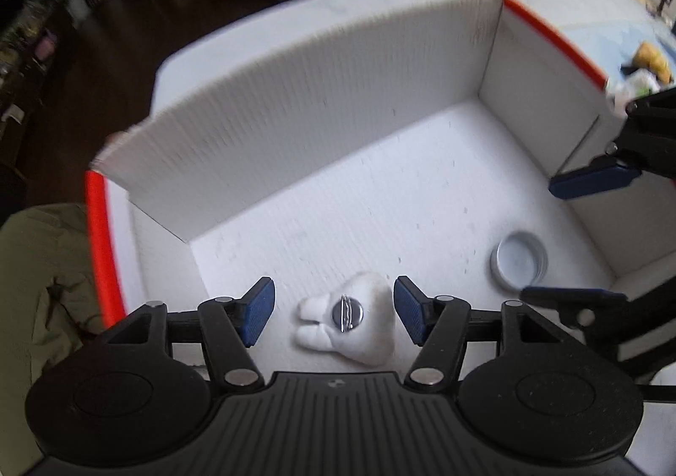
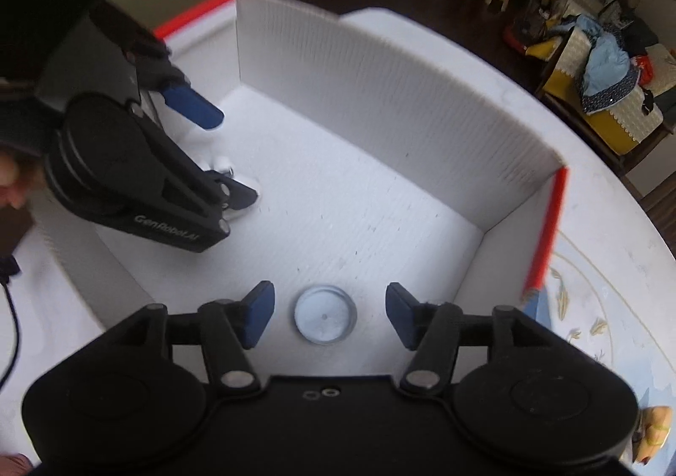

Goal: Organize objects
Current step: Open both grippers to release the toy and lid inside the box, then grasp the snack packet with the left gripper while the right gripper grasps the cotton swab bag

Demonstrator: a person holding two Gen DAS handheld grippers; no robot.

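Observation:
A white tooth-shaped toy (image 1: 363, 345) with a round metal piece on top lies on the floor of a white box (image 1: 295, 129) with orange edges. My left gripper (image 1: 333, 309) is open above it, blue pads apart on either side and not touching it. A small round pale lid (image 2: 324, 319) lies on the box floor (image 2: 359, 201), and my right gripper (image 2: 329, 313) is open over it, pads clear of its sides. In the left wrist view the lid (image 1: 519, 266) sits below the right gripper (image 1: 579, 237). In the right wrist view the left gripper (image 2: 219, 152) hides most of the toy.
The box stands on a round white table (image 1: 253, 28) with a patterned blue mat (image 2: 591, 307) to its right. An olive cloth (image 1: 42, 285) lies left of the box. A yellow object (image 1: 652, 57) rests past the right wall. A dark cable (image 2: 12, 328) trails at the left.

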